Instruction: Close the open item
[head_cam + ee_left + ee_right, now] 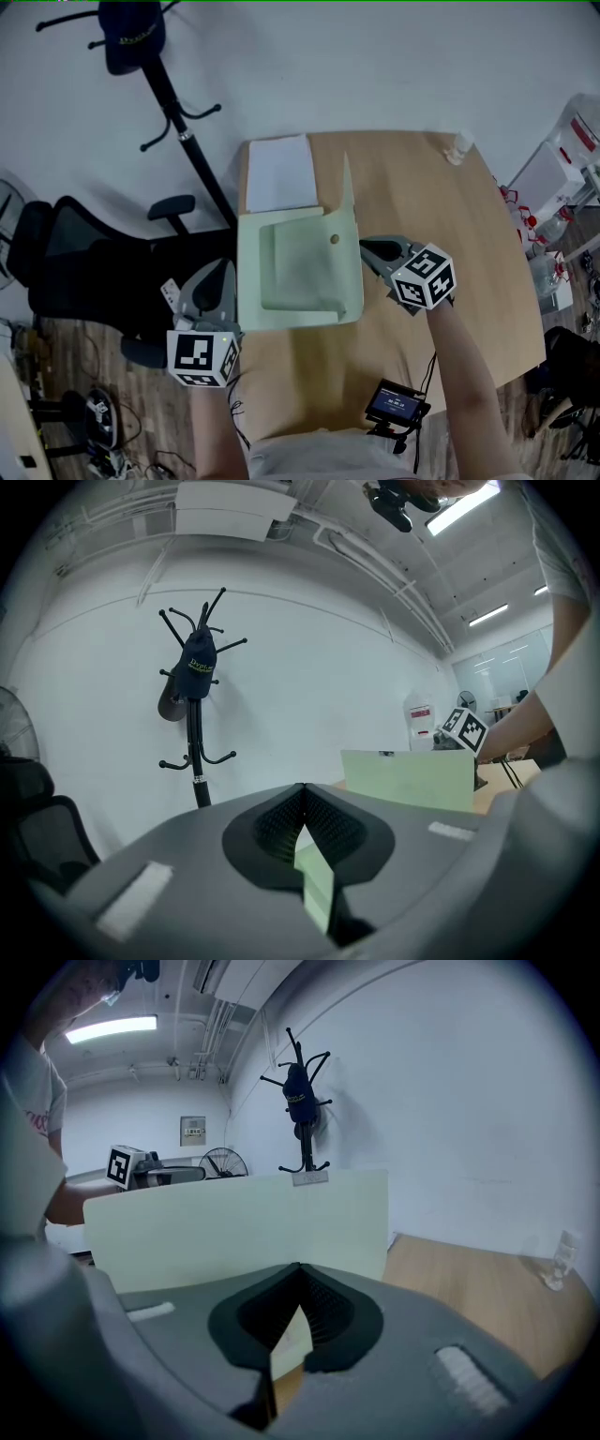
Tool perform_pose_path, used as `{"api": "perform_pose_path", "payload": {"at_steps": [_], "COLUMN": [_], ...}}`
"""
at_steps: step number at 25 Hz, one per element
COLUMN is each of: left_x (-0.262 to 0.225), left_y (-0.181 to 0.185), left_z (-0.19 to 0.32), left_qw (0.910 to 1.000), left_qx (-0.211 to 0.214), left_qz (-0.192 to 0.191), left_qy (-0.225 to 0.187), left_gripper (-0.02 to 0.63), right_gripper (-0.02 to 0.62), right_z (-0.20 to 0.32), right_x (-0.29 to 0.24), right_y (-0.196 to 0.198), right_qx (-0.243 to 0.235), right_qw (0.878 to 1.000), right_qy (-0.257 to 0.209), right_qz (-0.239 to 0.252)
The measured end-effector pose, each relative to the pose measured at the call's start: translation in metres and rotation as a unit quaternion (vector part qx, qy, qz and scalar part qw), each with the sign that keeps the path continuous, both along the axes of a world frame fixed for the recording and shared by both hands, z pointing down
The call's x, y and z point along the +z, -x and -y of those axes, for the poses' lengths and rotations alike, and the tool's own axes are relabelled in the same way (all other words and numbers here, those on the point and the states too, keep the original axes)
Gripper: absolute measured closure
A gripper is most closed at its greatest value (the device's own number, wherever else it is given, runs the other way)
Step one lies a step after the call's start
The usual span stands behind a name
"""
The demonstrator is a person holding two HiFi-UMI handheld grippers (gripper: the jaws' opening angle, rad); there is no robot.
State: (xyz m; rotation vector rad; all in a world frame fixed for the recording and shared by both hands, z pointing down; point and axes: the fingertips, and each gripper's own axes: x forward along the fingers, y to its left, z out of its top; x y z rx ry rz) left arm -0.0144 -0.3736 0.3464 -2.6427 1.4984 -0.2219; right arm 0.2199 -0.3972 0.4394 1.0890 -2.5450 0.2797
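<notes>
A pale green folder lies open on the wooden table. Its right flap stands nearly upright, and in the right gripper view this flap fills the space just ahead of the jaws. My right gripper is shut, its tips against the outer face of the flap low down, with nothing held. My left gripper is also shut, level, at the folder's left edge. From the left gripper view the raised flap shows beyond the closed jaws.
A white sheet lies behind the folder. A small clear bottle stands at the table's far right corner. Off the table's left are a black office chair and a coat rack. A small screen device sits at the near edge.
</notes>
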Motion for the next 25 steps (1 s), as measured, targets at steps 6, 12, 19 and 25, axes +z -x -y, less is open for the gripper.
{"api": "perform_pose_path", "payload": {"at_steps": [6,12,19,25], "left_x": [0.001,0.005,0.01,0.015], "left_y": [0.009,0.028,0.045,0.055], "left_z": [0.002,0.005,0.007,0.006], "left_qw": [0.9999,0.9997,0.9996,0.9989], "left_qx": [0.007,0.007,0.01,0.009], "left_qz": [-0.008,-0.024,-0.026,-0.046], "left_qy": [-0.004,-0.003,-0.001,0.006], "left_gripper": [0.588,0.588,0.588,0.588], "right_gripper": [0.594,0.594,0.594,0.594], "right_z": [0.004,0.008,0.014,0.02], "right_x": [0.001,0.004,0.011,0.024], "right_y": [0.024,0.049,0.079,0.109], "right_qx": [-0.006,-0.013,-0.022,-0.044], "right_qw": [1.0,1.0,0.999,0.998], "right_qy": [-0.004,-0.007,-0.004,0.008], "right_qz": [-0.008,-0.023,-0.036,-0.049]}}
